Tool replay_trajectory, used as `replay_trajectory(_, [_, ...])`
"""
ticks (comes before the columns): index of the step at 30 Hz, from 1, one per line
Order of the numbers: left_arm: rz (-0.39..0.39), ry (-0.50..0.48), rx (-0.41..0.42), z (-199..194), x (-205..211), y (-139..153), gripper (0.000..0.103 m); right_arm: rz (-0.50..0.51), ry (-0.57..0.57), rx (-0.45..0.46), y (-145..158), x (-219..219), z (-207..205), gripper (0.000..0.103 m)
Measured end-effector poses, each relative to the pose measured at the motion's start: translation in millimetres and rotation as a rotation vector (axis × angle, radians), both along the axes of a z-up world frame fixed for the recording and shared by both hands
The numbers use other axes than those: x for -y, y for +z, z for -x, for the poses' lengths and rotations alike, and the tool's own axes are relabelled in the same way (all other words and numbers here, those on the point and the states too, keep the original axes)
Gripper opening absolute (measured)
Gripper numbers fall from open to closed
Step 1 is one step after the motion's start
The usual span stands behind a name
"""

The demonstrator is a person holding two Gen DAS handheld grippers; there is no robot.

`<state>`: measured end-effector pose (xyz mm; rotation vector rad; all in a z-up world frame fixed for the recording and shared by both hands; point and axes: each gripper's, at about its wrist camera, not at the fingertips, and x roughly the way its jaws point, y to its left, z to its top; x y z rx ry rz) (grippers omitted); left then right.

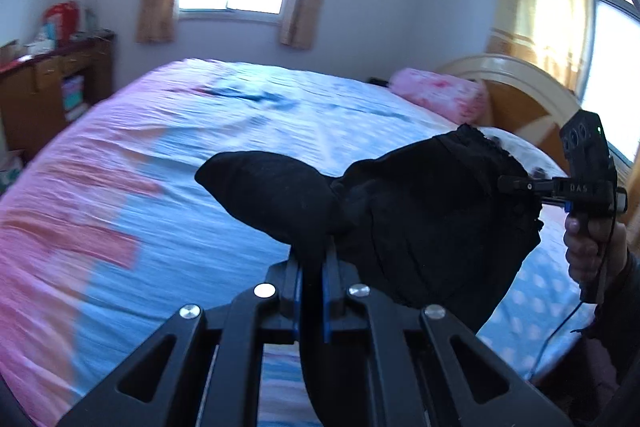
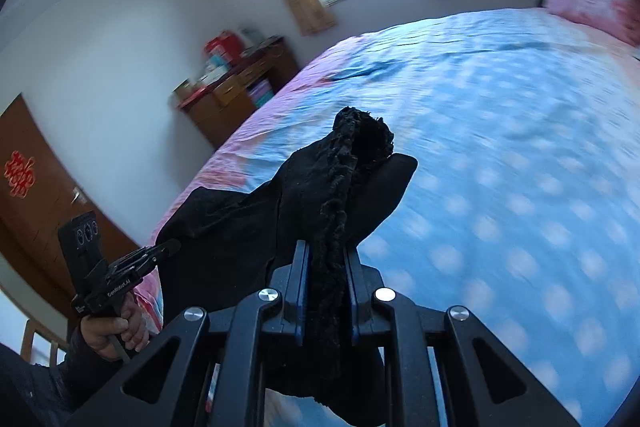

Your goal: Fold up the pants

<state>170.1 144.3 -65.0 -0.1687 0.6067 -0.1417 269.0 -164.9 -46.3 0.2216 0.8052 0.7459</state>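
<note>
The black pants [image 1: 420, 219] hang in the air above the bed, stretched between both grippers. In the left wrist view my left gripper [image 1: 314, 251] is shut on a bunched fold of the fabric, which puffs out to the left beyond the fingers. My right gripper [image 1: 505, 183] grips the far right edge, with a hand [image 1: 588, 251] on its handle. In the right wrist view my right gripper [image 2: 326, 251] is shut on the ruffled waistband of the pants [image 2: 248, 223]. My left gripper [image 2: 170, 247] meets the cloth at the lower left, its fingertips hidden in the fabric.
A bed [image 1: 180, 155] with a blue and pink sheet lies below. A pink pillow [image 1: 440, 97] rests by the wooden headboard [image 1: 516, 99]. A wooden desk [image 2: 236, 91] with clutter stands past the bed's far corner, and a brown door [image 2: 36, 195] is on the left.
</note>
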Motion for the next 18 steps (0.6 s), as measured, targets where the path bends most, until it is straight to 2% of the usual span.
replay_trajectory(6, [-0.037, 0.149, 0.002, -6, -70, -4, 0.007, 0.021, 0.125, -0.010, -3, -100, -62, 0.015])
replay_trajectory(10, [-0.047, 0.224, -0.022, -11, -106, -20, 0.007, 0.036, 0.186, -0.024, -18, -154, -91, 0.015])
replay_trajectory(16, [-0.055, 0.268, -0.105, -23, -127, -61, 0.008, 0.078, 0.211, -0.079, -59, -202, -125, 0.015])
replay_trajectory(18, [-0.068, 0.274, -0.131, -27, -126, -72, 0.012, 0.103, 0.203, -0.111, -76, -208, -136, 0.015])
